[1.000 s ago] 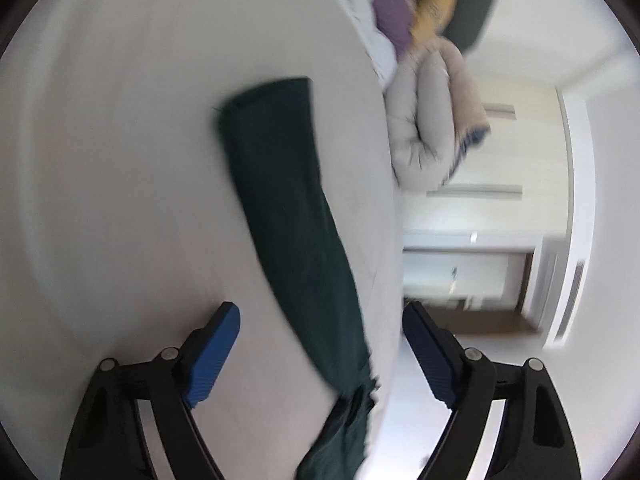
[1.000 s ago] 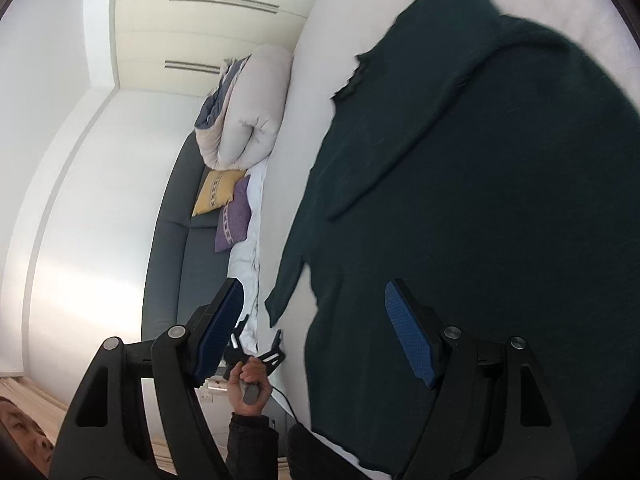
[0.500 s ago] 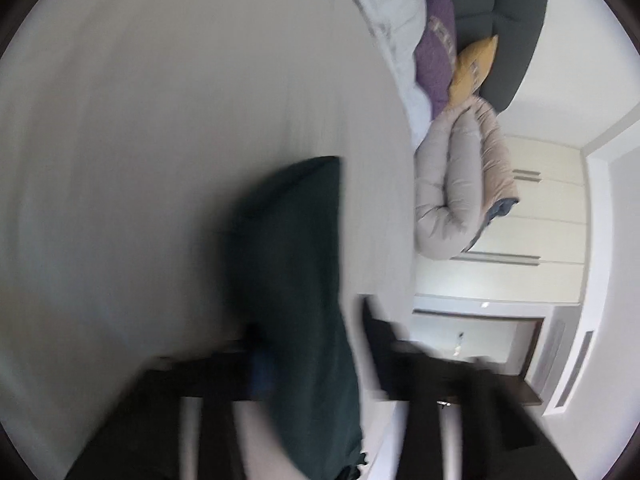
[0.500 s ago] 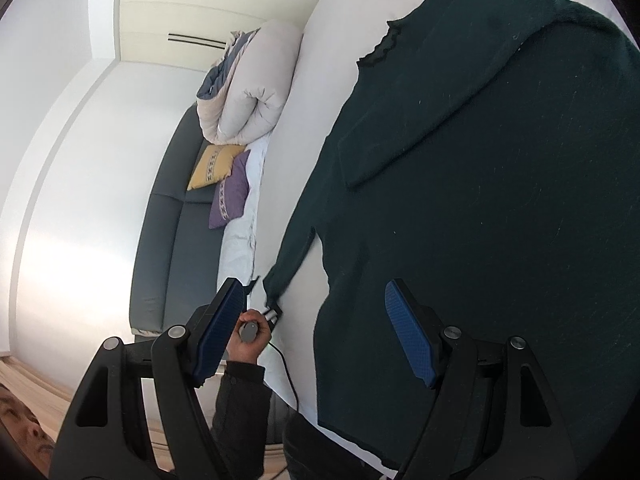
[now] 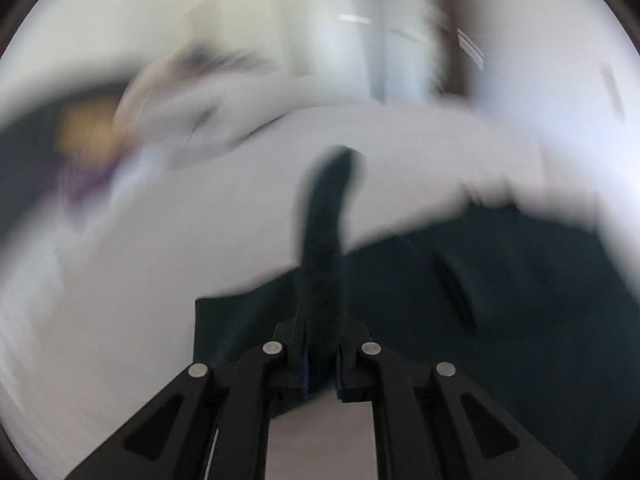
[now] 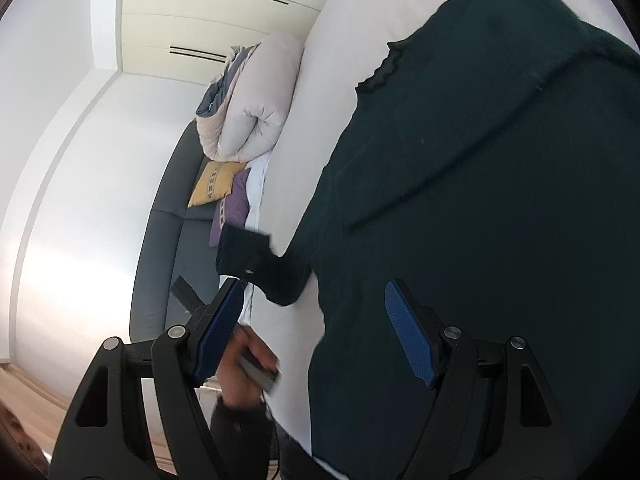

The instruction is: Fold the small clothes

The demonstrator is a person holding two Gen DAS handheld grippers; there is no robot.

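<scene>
A dark green sweater (image 6: 480,200) lies spread on the white bed (image 6: 308,128), with one sleeve folded across its body. My left gripper (image 5: 322,338) is shut on the other sleeve (image 5: 324,216), which stands up between its fingers. This view is badly blurred, and the sweater's body (image 5: 500,280) shows to the right. In the right wrist view the left gripper (image 6: 260,268) holds that sleeve (image 6: 286,284) off the bed at the sweater's left edge, with a person's hand (image 6: 244,368) behind it. My right gripper (image 6: 315,286) hangs open above the sweater's edge, with nothing between its pads.
A rolled beige duvet (image 6: 260,96) lies at the head of the bed. Beside it are a yellow cushion (image 6: 216,184) and a purple cushion (image 6: 232,208), against a dark grey padded headboard (image 6: 168,220). Cream wardrobe doors (image 6: 220,12) stand behind.
My left gripper has closed on the sleeve, lifted it off the bed and swung round. The right gripper has drifted along the sweater and stays open.
</scene>
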